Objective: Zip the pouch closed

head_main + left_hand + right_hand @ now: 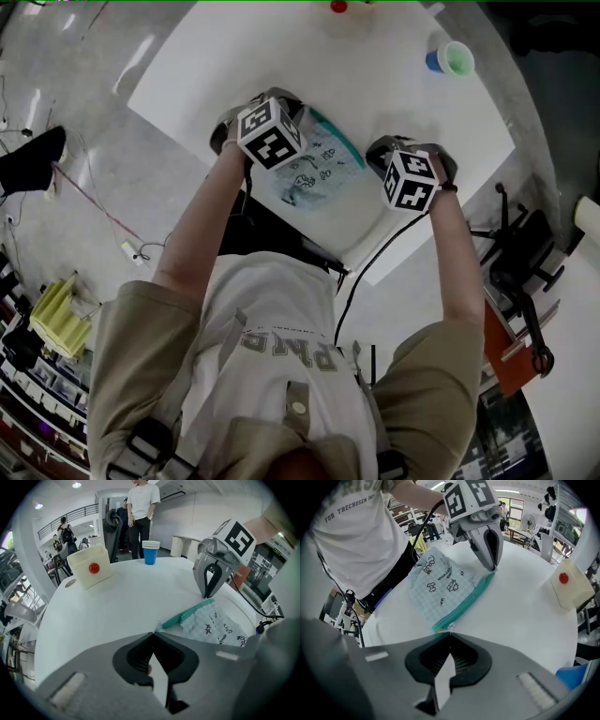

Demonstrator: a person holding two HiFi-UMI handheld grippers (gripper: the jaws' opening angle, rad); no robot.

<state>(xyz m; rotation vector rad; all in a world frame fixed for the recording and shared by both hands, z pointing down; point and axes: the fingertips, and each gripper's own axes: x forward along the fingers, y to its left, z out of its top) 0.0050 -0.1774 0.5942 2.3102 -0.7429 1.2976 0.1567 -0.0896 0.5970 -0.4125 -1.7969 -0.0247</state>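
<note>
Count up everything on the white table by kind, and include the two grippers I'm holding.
Pouch: 1
Cream box: 1
Stack of cups: 1 (how many cups are in it can't be told)
Grippers: 2, the left gripper and the right gripper
Total: 5

There is one white table (234, 66). One checked pouch (319, 173) lies near its front edge. One cream box (91, 569) with one red dot (94, 567) sits at the far edge. One stack of blue cups (150, 552) stands near a far corner, and the number in it cannot be told. There are two grippers, the left gripper (491, 565) and the right gripper (207, 594). One person (143, 508) stands just beyond the table.
</note>
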